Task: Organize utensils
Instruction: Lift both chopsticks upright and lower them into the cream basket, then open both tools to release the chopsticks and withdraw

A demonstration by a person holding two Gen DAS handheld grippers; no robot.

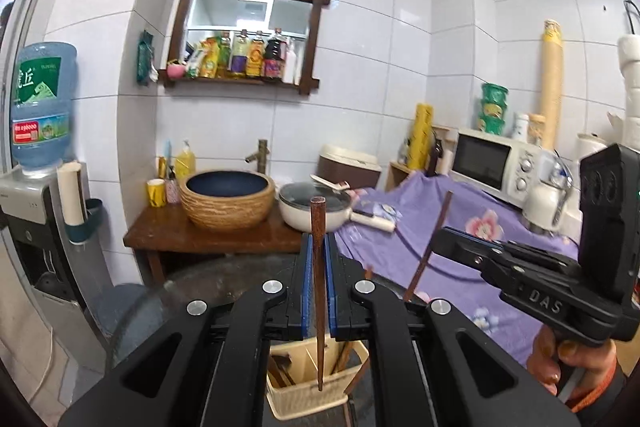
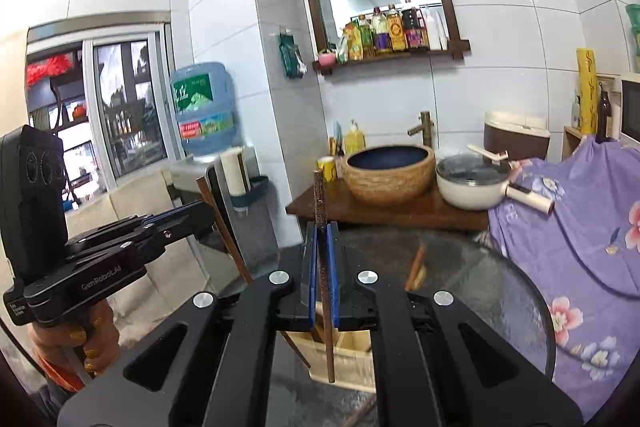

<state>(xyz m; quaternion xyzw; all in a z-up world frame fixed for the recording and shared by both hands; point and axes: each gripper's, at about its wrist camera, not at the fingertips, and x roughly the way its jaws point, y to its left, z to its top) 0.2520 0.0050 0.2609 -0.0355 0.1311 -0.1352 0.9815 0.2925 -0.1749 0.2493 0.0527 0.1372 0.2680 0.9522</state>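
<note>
left hand-held gripper (image 1: 317, 259): clamped on a brown chopstick (image 1: 318, 291), upright over the beige basket (image 1: 316, 387)
right hand-held gripper (image 2: 322, 259): clamped on a dark chopstick (image 2: 325, 291), above same basket
basket: on glass counter (image 2: 480, 279), holds more sticks

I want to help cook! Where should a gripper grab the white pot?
By its handle, coming from the right over the purple cloth. It pokes out that way; the pot itself looks too wide to pinch.
</note>
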